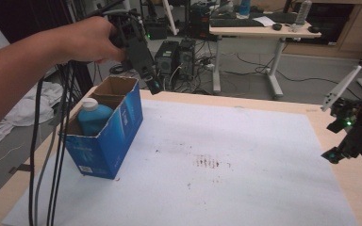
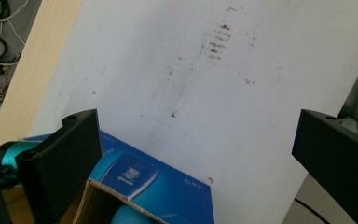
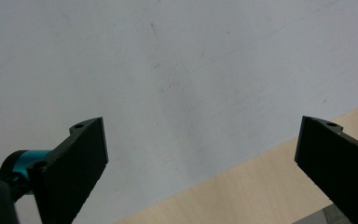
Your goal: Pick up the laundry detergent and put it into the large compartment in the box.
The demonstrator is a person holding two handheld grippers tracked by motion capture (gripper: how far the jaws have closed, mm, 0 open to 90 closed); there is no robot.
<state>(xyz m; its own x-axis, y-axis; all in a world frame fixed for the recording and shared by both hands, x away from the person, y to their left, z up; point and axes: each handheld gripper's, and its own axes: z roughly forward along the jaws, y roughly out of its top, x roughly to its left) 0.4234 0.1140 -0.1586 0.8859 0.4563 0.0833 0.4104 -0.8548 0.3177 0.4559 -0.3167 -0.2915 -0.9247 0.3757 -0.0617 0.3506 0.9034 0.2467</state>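
Behind the tabletop [image 1: 353, 188], an office floor is showing with two computer towers, tangled cables and a desk. Pale wood is forming the tabletop, and one white sheet [image 1: 245, 155] is covering most of it, smooth and matt, carrying a patch of small dark smudges [image 1: 209, 162] near its middle.

One box [image 1: 111, 134] is standing upright near the sheet's left edge. It is rectangular cardboard, glossy blue with white print outside and plain brown inside, and its top flaps are standing open. One bottle [image 1: 93, 117] is sitting inside it, rounded blue plastic with a white cap, its shoulders reaching up to the box's rim.

A hand [image 1: 82, 40] is holding the left gripper [image 1: 153, 84] in the air just above the far rim of the box, apart from it. Its two black jaws are standing wide apart with nothing between them. In the left gripper view the same jaws are framing the box's open corner [image 2: 135, 186] and the sheet beyond.

At the tabletop's right edge, well apart from the box, the right gripper [image 1: 333, 154] is hanging low over the wood. Its two flat black jaws are also spread wide and empty, with the sheet's edge [image 3: 182, 140] and bare wood lying under them.
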